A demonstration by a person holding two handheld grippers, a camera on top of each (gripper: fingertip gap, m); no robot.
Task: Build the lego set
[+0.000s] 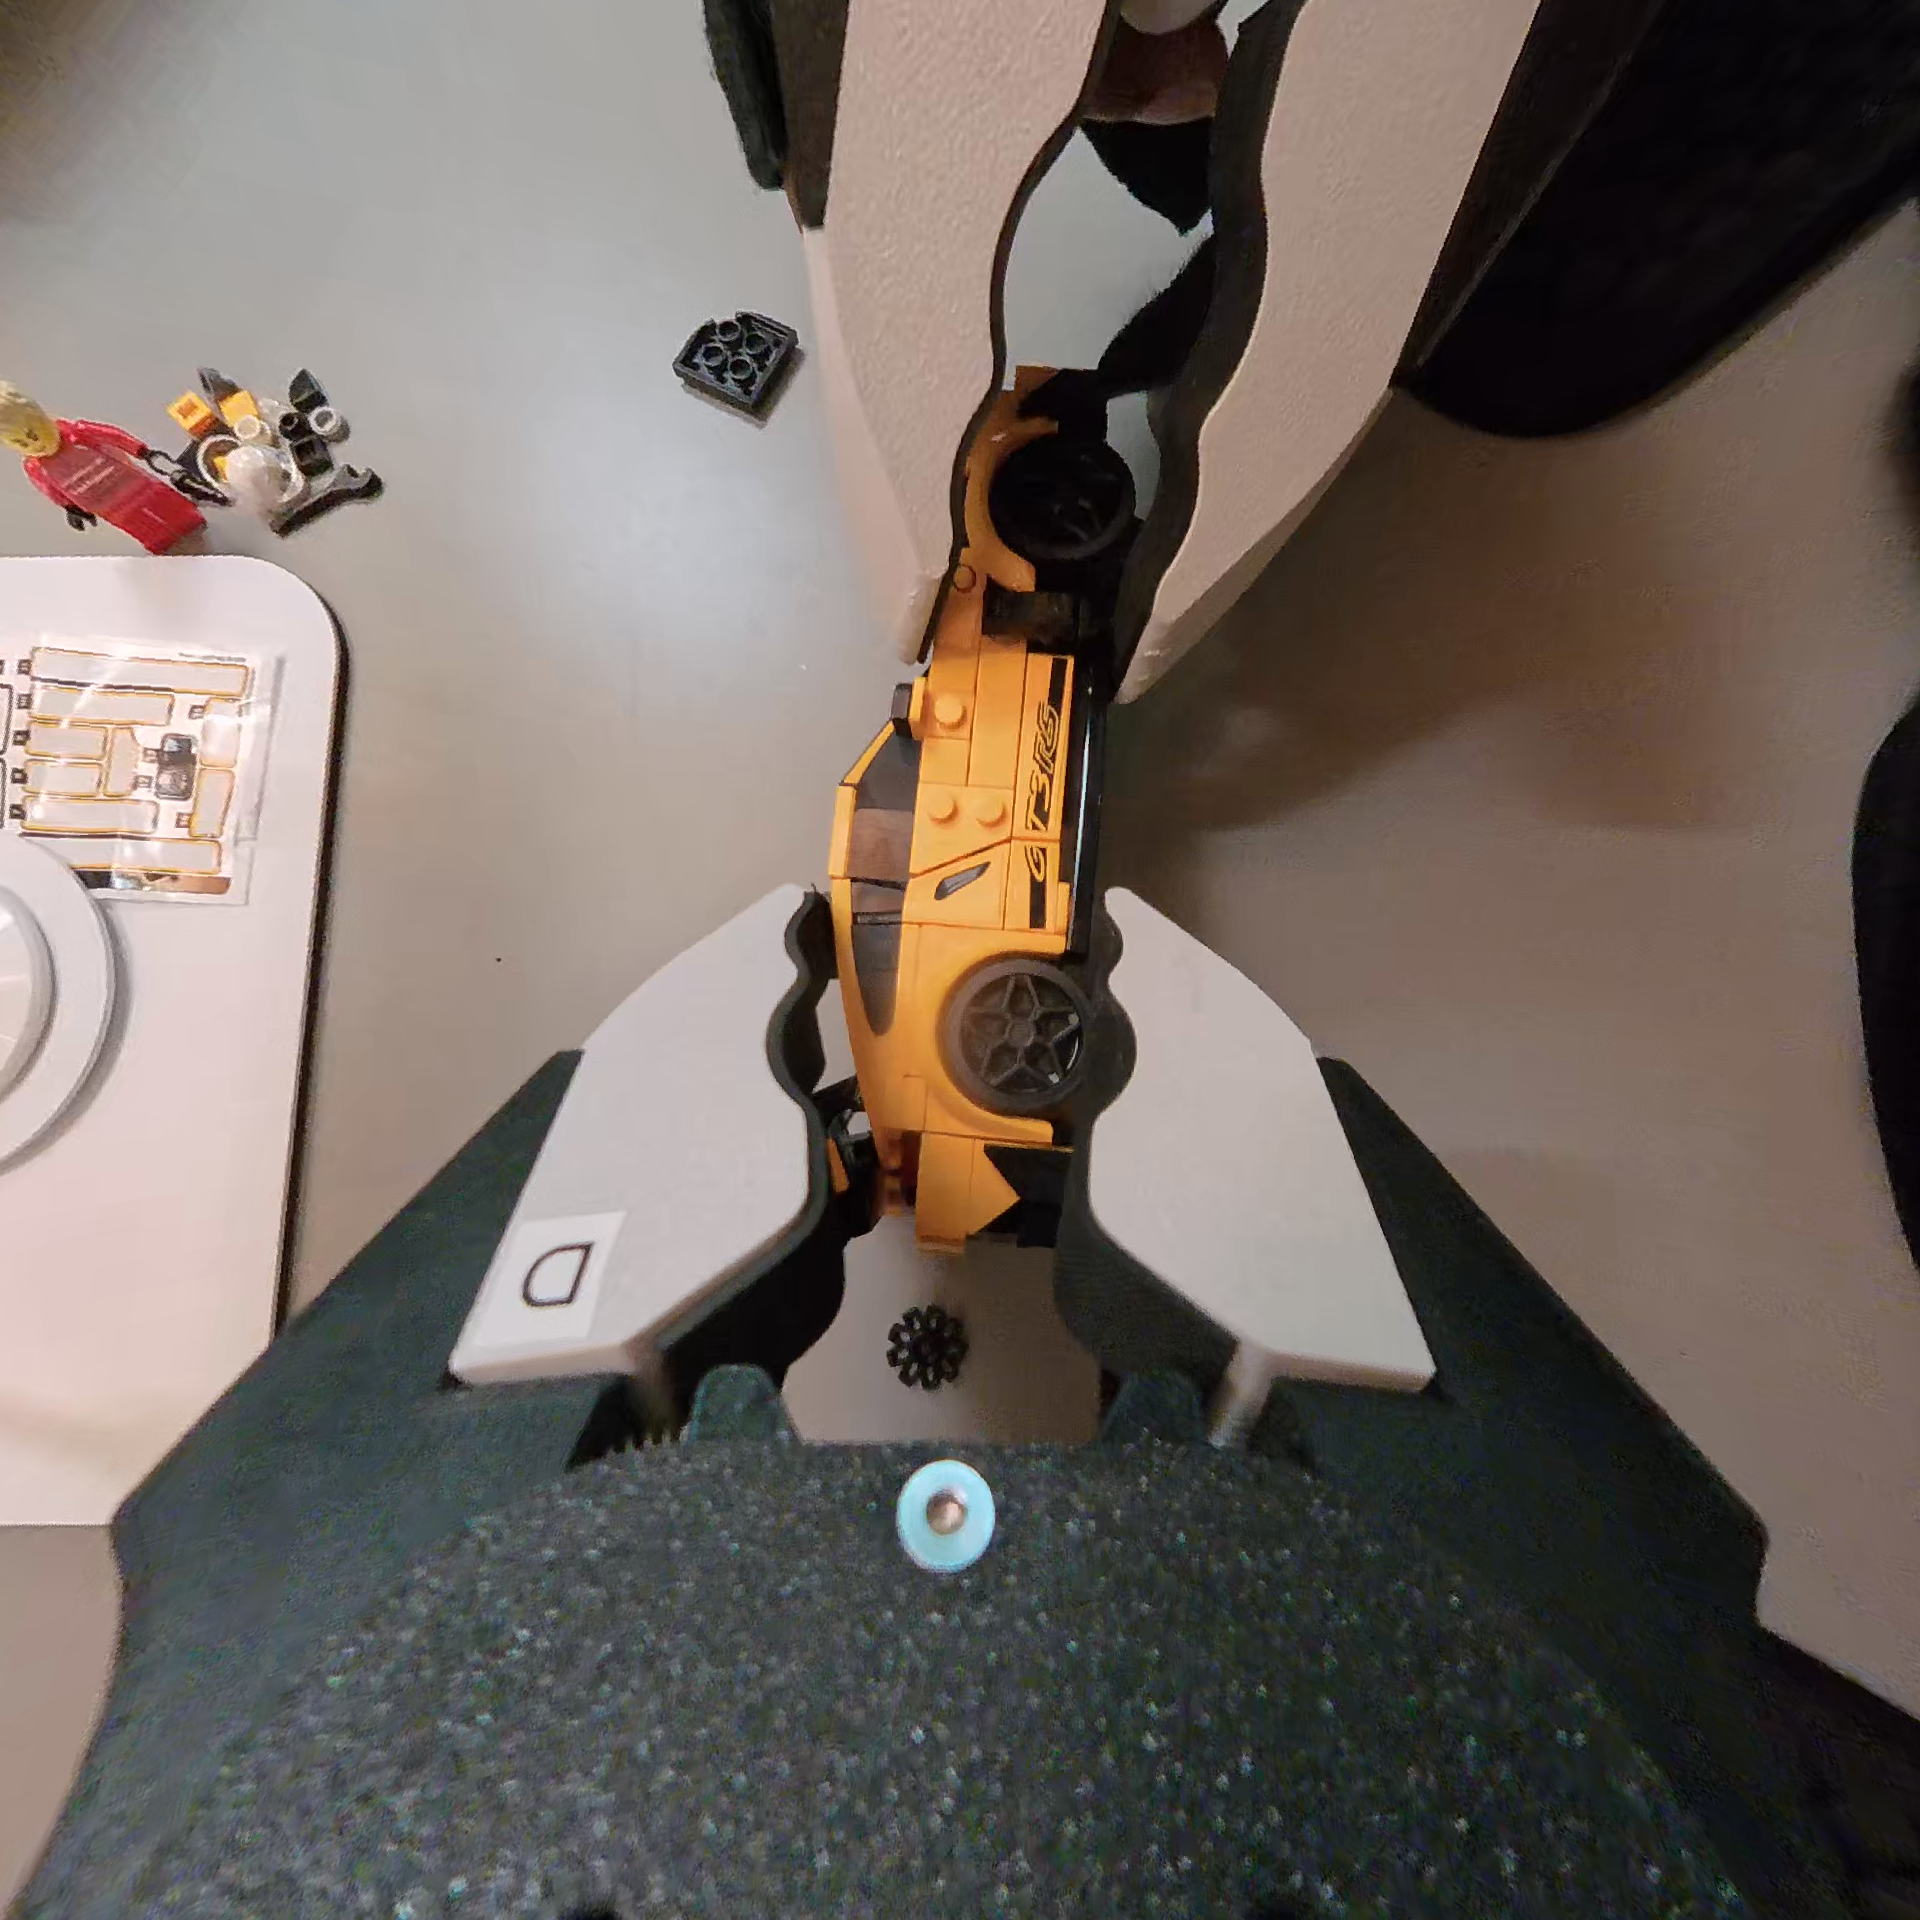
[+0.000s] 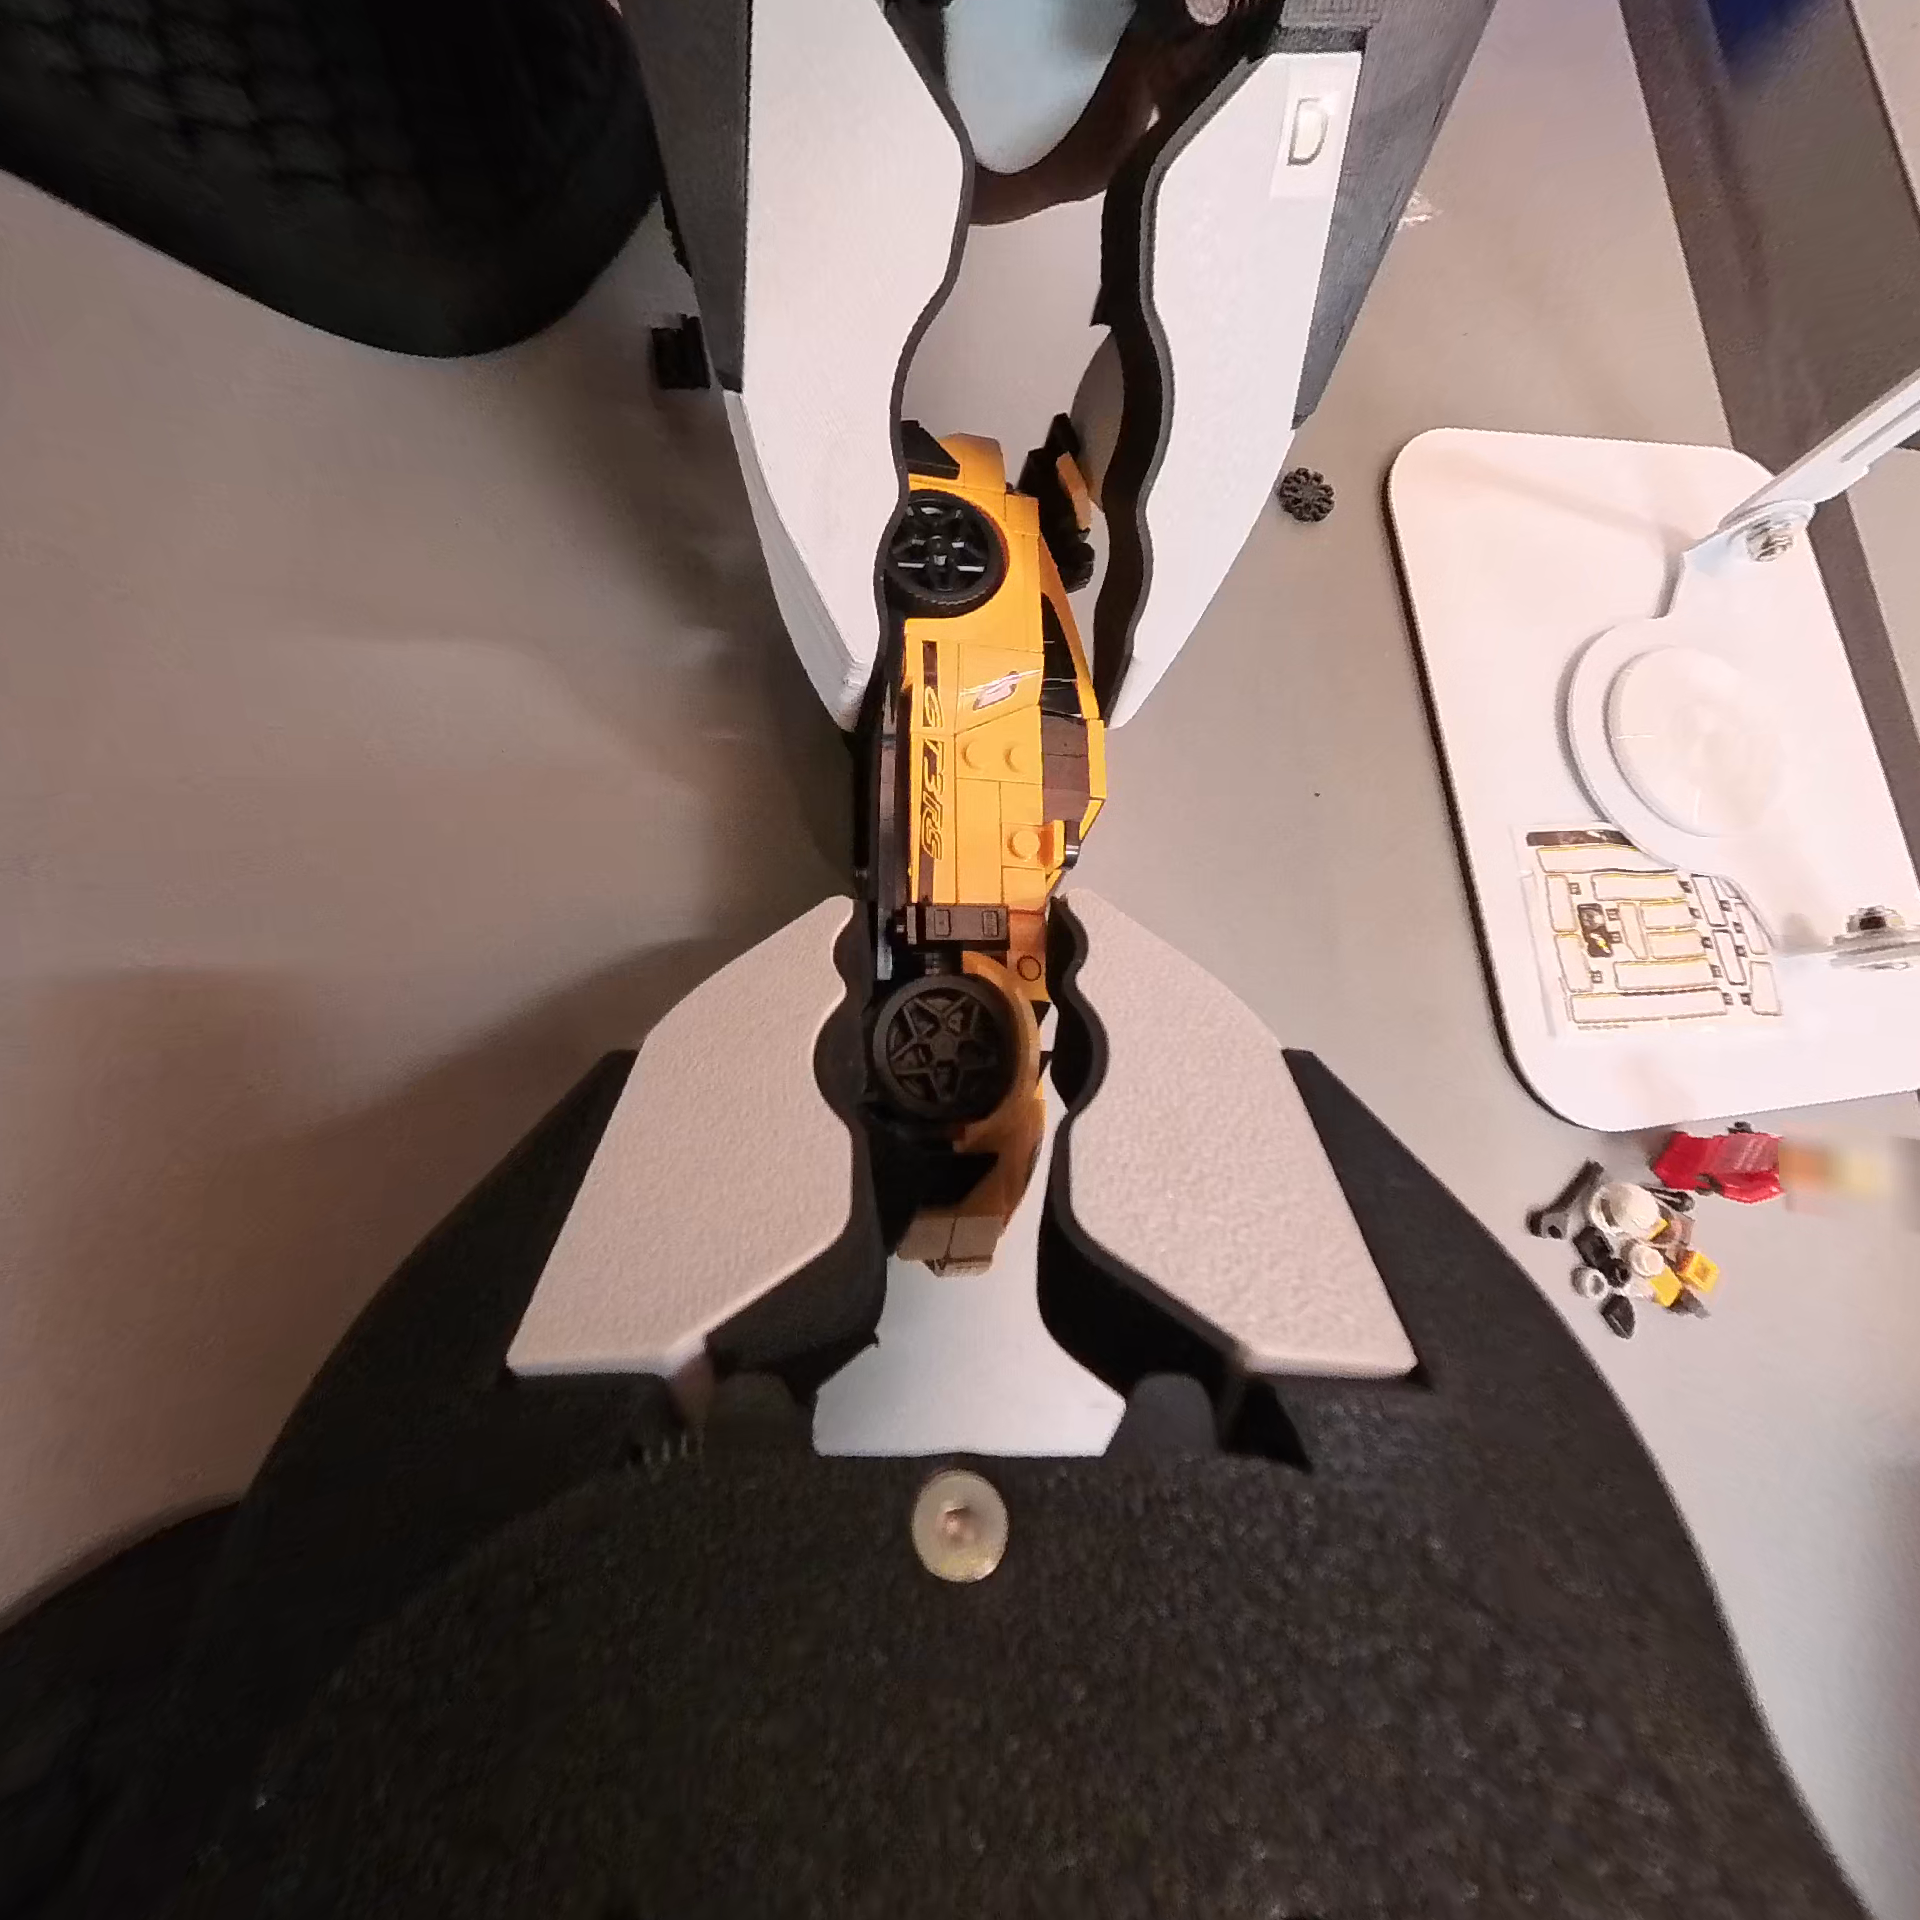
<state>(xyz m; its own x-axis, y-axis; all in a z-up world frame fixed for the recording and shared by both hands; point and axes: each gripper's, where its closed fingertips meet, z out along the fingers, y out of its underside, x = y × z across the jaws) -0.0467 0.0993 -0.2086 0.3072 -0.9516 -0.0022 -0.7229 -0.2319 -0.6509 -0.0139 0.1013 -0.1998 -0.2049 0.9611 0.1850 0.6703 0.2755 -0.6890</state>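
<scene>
1. The yellow lego car (image 1: 966, 935) hangs above the grey table (image 1: 520, 260), turned on its side and held at both ends. The left gripper (image 1: 951, 997) has its fingers clamped over the end with the grey spoked wheel (image 1: 1023, 1029); the right gripper (image 2: 951, 1029) is clamped the same way over the opposite end, around the dark wheel (image 2: 940, 1044) there.

2. Handling, as a judgement: the car is light and each brick is stiff, but the whole is only pressed together — a hard squeeze or a twist between the two grips could pop plates or a wheel off. The smooth yellow panels look slippery. The wheel-arch ends, where the body is thickest, seem the safest places to hold, and that is where both sets of fingers sit.

3. The car's long axis runs straight from one gripper to the other, so each wrist view looks along its length. A flank with a black stripe faces each camera, and the wheels stand out sideways rather than down.

4. Away from the car, on its roof side in the left wrist view, a loose black round-cornered brick (image 1: 736, 364) lies on the table. Farther out on that side lie a heap of small parts (image 1: 270, 447) and a red minifigure (image 1: 94, 468), and a sticker sheet (image 1: 125, 769) on a white board (image 1: 291, 1039). A small black gear-like piece (image 1: 925, 1348) lies on the table beneath the car's end in the left gripper.
</scene>
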